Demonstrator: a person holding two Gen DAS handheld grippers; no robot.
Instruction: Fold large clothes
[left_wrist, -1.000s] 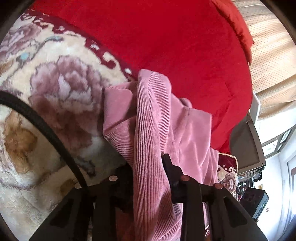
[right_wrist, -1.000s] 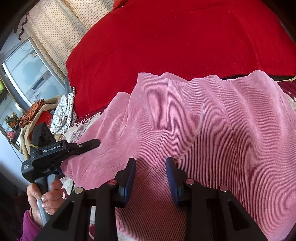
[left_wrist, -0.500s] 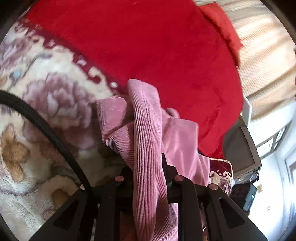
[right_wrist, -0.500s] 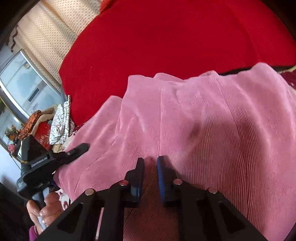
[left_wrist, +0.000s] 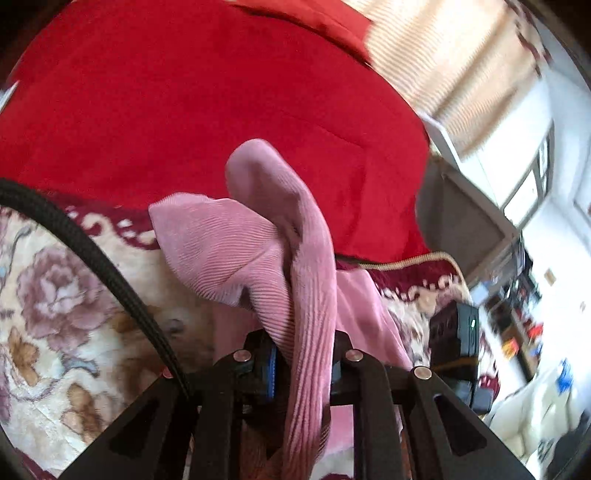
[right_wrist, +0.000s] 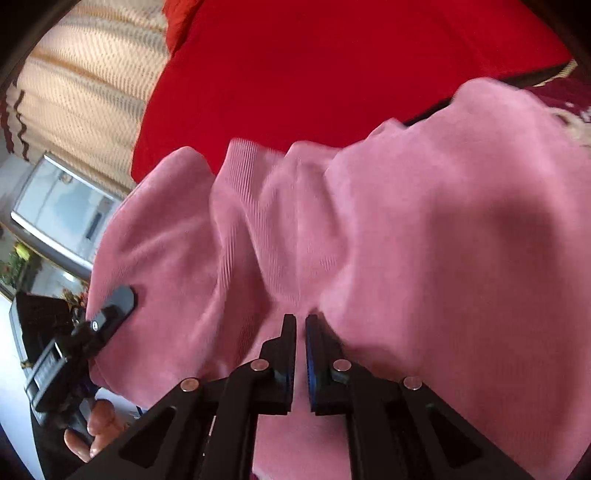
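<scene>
**Both grippers clamped on the pink garment over the bed**

We see the pink ribbed garment (right_wrist: 424, 236) bunched across the floral blanket (left_wrist: 55, 314), with the red cover (left_wrist: 184, 110) behind it at twelve o'clock. Our left gripper (left_wrist: 303, 363) pinches a raised fold of the cloth between its pads; its jaws have just been closing on that fold. Our right gripper (right_wrist: 300, 354) has closed onto the cloth as well, its jaws nearly touching with a thin layer nipped at the tips. In the right wrist view the left gripper's finger presses the garment's edge at eight o'clock, a hand (right_wrist: 94, 432) gripping its handle below. A black braided cable (left_wrist: 92, 258) crosses the blanket at nine o'clock. Dotted beige curtains (right_wrist: 85, 85) hang at ten o'clock, a window (left_wrist: 532, 184) shows bright at three o'clock. The room beyond is blurred.
</scene>
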